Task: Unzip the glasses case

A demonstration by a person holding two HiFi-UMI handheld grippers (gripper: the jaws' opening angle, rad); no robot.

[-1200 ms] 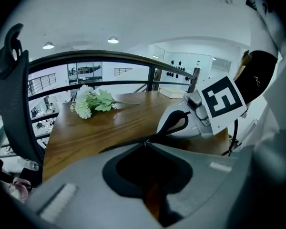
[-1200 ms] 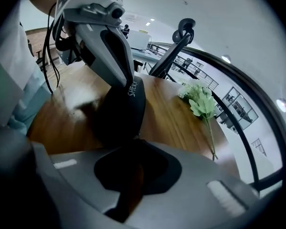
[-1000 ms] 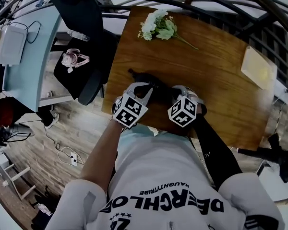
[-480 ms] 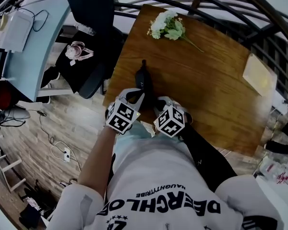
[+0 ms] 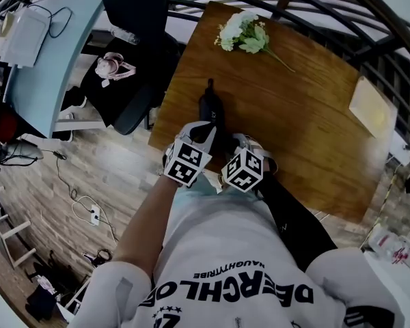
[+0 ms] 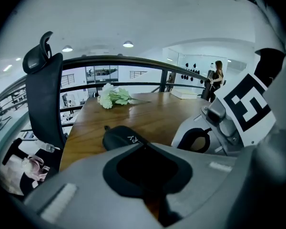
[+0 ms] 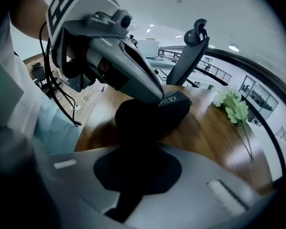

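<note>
The black glasses case (image 5: 210, 108) lies on the wooden table (image 5: 307, 87) near its front left corner, its long axis pointing away from me. My left gripper (image 5: 209, 134) reaches over the case's near half, jaws shut, tips at the white logo on the lid (image 7: 174, 99). In the left gripper view the case (image 6: 121, 136) shows just past the closed jaws (image 6: 143, 147). My right gripper (image 5: 227, 149) sits to the right of it at the case's near end (image 7: 133, 123), jaws shut with the black case running into them. The zipper pull is hidden.
A bunch of white and green flowers (image 5: 242, 34) lies at the table's far side. A pale flat pad (image 5: 371, 104) rests near the right edge. A black office chair (image 5: 133, 19) and a light blue desk (image 5: 48, 53) stand left of the table. A curved railing runs behind.
The case has swung from lying crosswise to pointing away from me. Both grippers have drawn closer together at its near end and shifted slightly left.
</note>
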